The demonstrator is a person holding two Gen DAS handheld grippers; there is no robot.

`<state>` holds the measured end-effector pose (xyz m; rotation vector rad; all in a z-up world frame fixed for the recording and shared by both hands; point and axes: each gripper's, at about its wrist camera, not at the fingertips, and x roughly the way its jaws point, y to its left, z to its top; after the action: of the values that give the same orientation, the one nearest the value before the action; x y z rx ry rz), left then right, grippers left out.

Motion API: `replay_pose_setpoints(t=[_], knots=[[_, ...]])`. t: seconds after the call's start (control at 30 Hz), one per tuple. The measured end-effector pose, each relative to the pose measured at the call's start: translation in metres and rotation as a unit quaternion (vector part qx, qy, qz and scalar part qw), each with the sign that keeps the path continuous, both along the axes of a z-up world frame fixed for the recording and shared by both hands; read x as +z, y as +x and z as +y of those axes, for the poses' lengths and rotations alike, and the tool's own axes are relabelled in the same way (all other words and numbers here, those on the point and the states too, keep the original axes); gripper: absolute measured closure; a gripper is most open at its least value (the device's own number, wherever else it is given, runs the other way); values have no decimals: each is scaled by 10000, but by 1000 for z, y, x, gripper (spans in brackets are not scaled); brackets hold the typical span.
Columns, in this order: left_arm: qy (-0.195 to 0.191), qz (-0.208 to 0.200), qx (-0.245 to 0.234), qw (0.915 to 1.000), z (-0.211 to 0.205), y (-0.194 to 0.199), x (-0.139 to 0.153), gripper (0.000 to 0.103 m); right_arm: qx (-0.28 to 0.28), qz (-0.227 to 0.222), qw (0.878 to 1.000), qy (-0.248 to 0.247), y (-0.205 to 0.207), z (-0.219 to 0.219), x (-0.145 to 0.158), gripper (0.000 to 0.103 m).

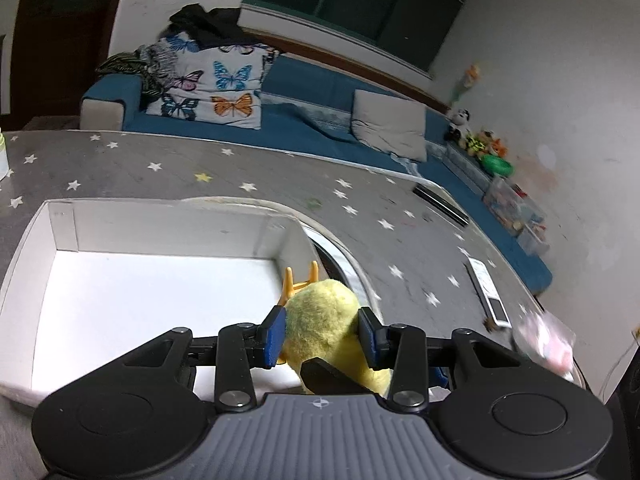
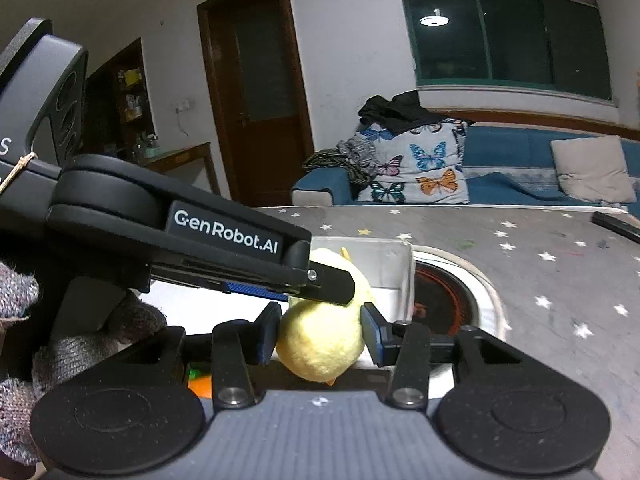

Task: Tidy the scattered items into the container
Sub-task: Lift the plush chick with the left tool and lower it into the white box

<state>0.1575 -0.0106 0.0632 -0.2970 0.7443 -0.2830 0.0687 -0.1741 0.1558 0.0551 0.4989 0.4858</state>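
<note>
A yellow plush chick (image 1: 324, 320) with orange feet is held over the right end of a white open box (image 1: 160, 232). My left gripper (image 1: 322, 332) is shut on its body, blue pads pressing both sides. In the right wrist view the same plush chick (image 2: 320, 344) sits between the pads of my right gripper (image 2: 320, 334), which is also shut on it. The left gripper's finger (image 2: 328, 284) crosses over the toy from the left. The white box (image 2: 394, 268) lies just behind the toy.
The box stands on a grey star-patterned table (image 1: 400, 216). A round inset burner (image 2: 444, 300) lies right of the box. A white remote (image 1: 488, 292), a dark bar (image 1: 440, 204) and a pink bag (image 1: 548, 340) lie at the right. A blue sofa (image 1: 320, 92) is behind.
</note>
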Motion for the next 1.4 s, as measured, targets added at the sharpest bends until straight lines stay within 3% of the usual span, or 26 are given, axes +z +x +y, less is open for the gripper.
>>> replay_pose_setpoints(t=[0.5,0.93,1.4], knots=[[-220,644,215,9974,27,65,-47,61,34,575,9979,-302,68,36,-42,60],[-268,787,218,9963,30,70,-60,61,-41,560,9958,-719,68,53,-57,60],[-290,724,226,9967,30,68,-56,62,-18,617,9960,-639,60,52,-55,59]])
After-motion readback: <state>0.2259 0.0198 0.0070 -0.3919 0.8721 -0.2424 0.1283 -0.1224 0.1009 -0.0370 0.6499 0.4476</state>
